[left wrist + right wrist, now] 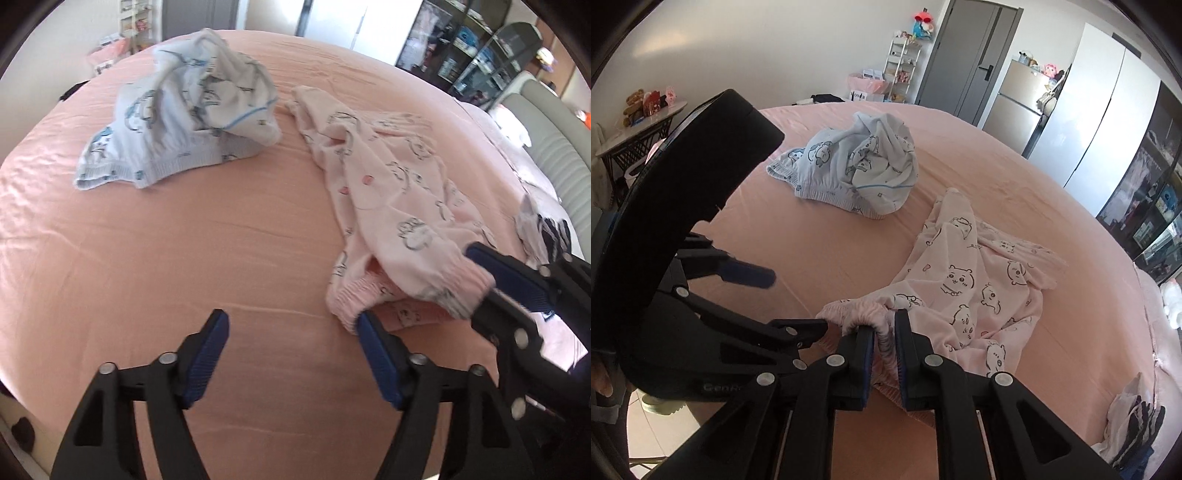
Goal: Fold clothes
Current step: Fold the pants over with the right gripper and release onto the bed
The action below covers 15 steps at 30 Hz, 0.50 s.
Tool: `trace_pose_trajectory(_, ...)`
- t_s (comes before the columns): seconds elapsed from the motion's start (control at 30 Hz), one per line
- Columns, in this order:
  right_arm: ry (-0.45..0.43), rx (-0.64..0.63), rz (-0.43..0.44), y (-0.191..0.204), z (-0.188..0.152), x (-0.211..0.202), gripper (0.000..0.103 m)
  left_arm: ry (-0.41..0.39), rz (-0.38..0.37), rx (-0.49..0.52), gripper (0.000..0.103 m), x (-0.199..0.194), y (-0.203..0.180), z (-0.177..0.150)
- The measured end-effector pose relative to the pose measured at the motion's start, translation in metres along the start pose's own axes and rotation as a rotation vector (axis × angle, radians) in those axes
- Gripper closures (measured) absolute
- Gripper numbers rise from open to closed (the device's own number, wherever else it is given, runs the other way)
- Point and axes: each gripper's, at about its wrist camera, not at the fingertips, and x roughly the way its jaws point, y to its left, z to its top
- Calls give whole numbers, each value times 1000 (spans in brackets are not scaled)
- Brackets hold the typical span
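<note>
A pink garment with cartoon prints [391, 206] [975, 291] lies crumpled on the pink bed sheet [184, 240]. My right gripper [884, 332] is shut on its ribbed waistband, at the near end; it also shows in the left wrist view [476, 284]. My left gripper [291, 332] is open and empty just left of the waistband, its right finger touching the hem; it shows in the right wrist view [768, 277]. A light blue printed garment [184, 118] [857, 166] lies bunched farther back.
A white and dark folded item [1137, 417] [543, 229] lies at the bed's right edge. A fridge [1019, 103], door, shelf and side table [639, 125] stand beyond the bed. A padded headboard [554, 147] is at the right.
</note>
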Motion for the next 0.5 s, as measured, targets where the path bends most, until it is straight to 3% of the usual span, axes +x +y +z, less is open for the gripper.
trace_pose_trajectory(0.03,1,8,-8,-1,0,-1,72,-1,3,-7,29,2,0,2)
trace_pose_trajectory(0.1,-3,19,-37,-3,-2,-6,44,-2,9,-20,29,5,0,5)
trace_pose_trajectory(0.2,-29,42,-24,-8,-3,-17,30,-8,23,-28,29,6,1,8)
trace_pose_trajectory(0.33,-66,48,-11,-8,-2,-34,28,-45,55,-26,29,-5,2,10)
trace_pose_trajectory(0.5,-85,9,-93,-12,-6,-51,27,-74,71,-41,28,4,-1,26)
